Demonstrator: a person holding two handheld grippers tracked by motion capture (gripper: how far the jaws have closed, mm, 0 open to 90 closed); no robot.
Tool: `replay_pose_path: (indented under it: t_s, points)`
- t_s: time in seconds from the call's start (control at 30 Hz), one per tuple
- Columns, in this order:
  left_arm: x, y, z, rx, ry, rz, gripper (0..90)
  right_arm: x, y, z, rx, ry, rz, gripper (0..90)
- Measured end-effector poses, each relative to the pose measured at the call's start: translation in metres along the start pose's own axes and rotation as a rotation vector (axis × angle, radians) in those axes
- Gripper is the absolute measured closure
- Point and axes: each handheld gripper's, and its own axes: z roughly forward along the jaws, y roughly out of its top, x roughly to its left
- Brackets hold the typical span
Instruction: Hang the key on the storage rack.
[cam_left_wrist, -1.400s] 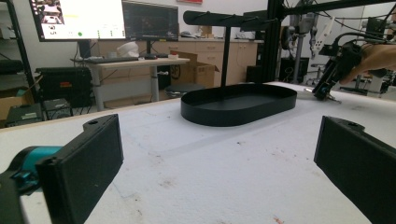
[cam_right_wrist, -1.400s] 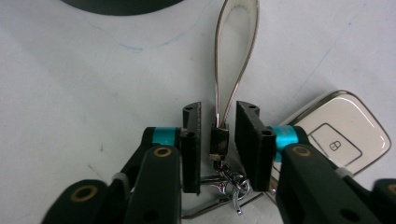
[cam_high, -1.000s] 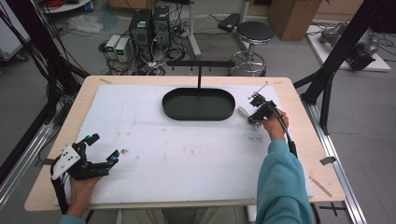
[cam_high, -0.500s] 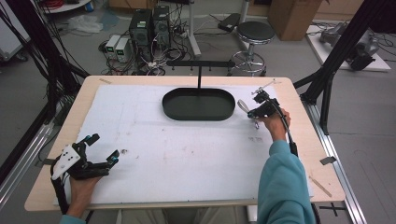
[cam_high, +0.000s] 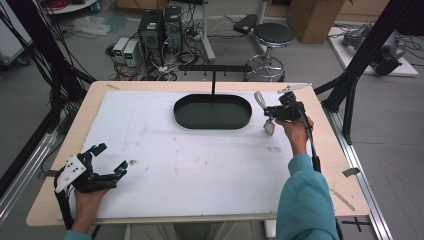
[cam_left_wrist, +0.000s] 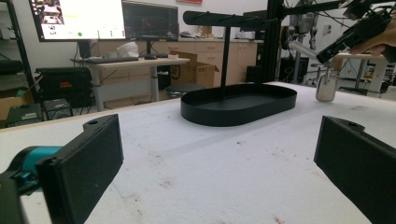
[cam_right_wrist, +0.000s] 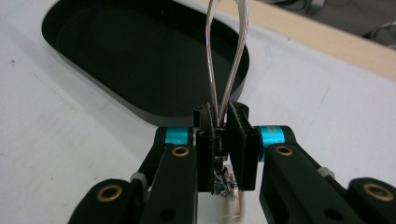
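Right gripper (cam_right_wrist: 219, 140) clamped on metal tongs (cam_right_wrist: 224, 56) beside black tray (cam_high: 212, 111); left gripper (cam_high: 102, 160) released, resting on tabletop (cam_high: 200, 165).

The person is wearing a teal long sleeve (cam_high: 305, 200) on the right arm. The right gripper (cam_right_wrist: 219, 135) is showing black linkage arms with brass-coloured pivot pins and cyan collars just behind its ribbed black pads. The left gripper (cam_high: 107, 160) is carrying a white plate on top, black blocky jaws and a cyan collar at their base.
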Motion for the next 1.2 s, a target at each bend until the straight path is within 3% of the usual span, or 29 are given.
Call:
replay_pose_path:
  t_s: [0.1, 0.17, 0.27, 0.53, 1.0, 1.2]
  points:
    - [0.0, 0.0, 0.0, 0.0, 0.0, 0.003, 1.7, 0.004, 0.002, -0.006, -0.036, -0.008, 0.001, 82.5]
    - [0.0, 0.0, 0.0, 0.001, 0.0, 0.003, 1.7, 0.011, 0.005, -0.013, -0.105, -0.013, -0.006, 82.5]
    - [0.0, 0.0, 0.0, 0.0, -0.001, 0.003, 1.7, 0.015, 0.009, -0.018, -0.154, -0.019, -0.014, 82.5]
    - [0.0, 0.0, 0.0, -0.001, 0.0, 0.0, 1.7, 0.025, 0.022, -0.026, -0.243, -0.053, -0.014, 82.5]
    - [0.0, 0.0, 0.0, -0.001, -0.002, -0.001, 1.7, 0.039, 0.045, -0.013, -0.308, -0.085, -0.017, 82.4]
    - [0.001, 0.0, 0.0, 0.001, -0.002, -0.002, 1.7, 0.042, 0.049, -0.006, -0.311, -0.107, 0.001, 82.4]
